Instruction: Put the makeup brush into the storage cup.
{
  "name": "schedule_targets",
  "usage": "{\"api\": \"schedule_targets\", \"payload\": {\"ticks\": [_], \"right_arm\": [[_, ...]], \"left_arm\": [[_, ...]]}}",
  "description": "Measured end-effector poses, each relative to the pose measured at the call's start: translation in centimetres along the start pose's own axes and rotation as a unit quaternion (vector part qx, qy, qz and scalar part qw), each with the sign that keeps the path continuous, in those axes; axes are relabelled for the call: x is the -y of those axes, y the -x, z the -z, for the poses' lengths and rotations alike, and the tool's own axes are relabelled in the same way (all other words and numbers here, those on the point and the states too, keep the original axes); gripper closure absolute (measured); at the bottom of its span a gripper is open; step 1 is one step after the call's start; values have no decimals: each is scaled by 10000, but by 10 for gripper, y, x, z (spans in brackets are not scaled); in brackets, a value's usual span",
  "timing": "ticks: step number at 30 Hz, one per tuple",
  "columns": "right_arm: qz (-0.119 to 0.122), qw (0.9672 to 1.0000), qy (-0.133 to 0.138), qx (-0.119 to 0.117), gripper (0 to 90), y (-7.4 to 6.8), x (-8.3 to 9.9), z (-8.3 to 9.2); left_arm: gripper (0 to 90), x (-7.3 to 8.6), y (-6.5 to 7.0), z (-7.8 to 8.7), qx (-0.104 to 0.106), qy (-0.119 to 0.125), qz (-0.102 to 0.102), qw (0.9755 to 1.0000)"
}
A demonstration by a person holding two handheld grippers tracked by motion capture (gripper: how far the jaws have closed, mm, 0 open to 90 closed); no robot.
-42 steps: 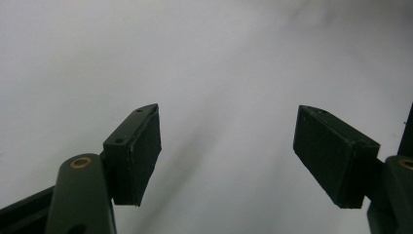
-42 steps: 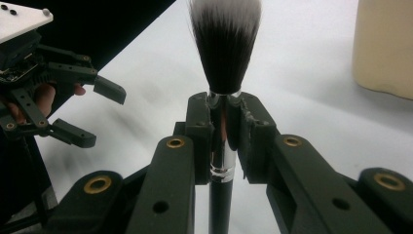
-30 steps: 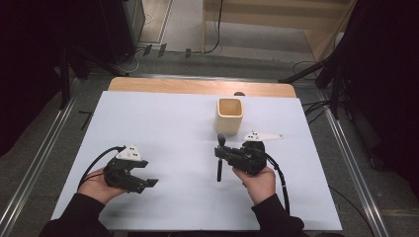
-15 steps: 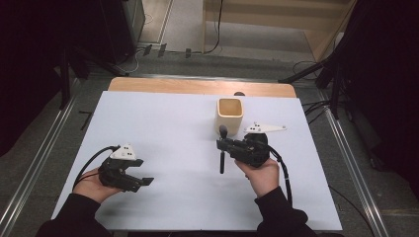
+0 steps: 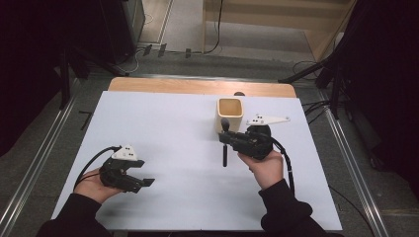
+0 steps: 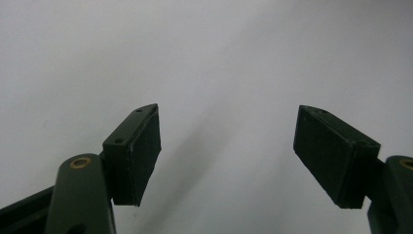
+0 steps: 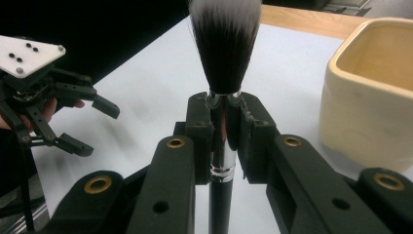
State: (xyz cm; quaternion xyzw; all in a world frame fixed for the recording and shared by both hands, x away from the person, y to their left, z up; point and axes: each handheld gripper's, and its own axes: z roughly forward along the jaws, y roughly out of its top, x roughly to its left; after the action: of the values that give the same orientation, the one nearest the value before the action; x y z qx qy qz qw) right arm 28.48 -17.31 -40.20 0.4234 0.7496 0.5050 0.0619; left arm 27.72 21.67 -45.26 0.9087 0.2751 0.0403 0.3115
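A makeup brush [image 7: 224, 44] with dark, white-tipped bristles and a black handle [image 5: 225, 155] is clamped at its silver ferrule by my right gripper [image 7: 224, 127], which is shut on it. In the high view my right gripper [image 5: 226, 138] holds the brush just in front of a cream square cup [image 5: 230, 113], with the bristles touching or overlapping the cup's near wall. The cup [image 7: 372, 92] stands open-topped beside the brush. My left gripper [image 5: 143, 174] rests low at the table's near left, open, its pads [image 6: 141, 151] wide apart over bare white surface.
A white sheet [image 5: 163, 128] covers the table, with a wooden strip [image 5: 197, 86] along the far edge. Dark floor, metal rails and cables surround the table. My left gripper [image 7: 97, 127] also appears far off in the right gripper view.
My right gripper has carried the brush away from me, up to the cup. My left gripper has drifted slightly towards the near edge and stayed open.
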Motion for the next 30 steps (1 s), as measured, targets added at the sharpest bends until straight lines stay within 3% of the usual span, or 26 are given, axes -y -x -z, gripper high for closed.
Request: {"api": "schedule_targets", "payload": {"ticks": [30], "right_arm": [[123, 9996, 171, 209, 779, 11, -45, 15]], "left_arm": [[265, -1, 2, 1, 83, 39, -37, 10000]]}}
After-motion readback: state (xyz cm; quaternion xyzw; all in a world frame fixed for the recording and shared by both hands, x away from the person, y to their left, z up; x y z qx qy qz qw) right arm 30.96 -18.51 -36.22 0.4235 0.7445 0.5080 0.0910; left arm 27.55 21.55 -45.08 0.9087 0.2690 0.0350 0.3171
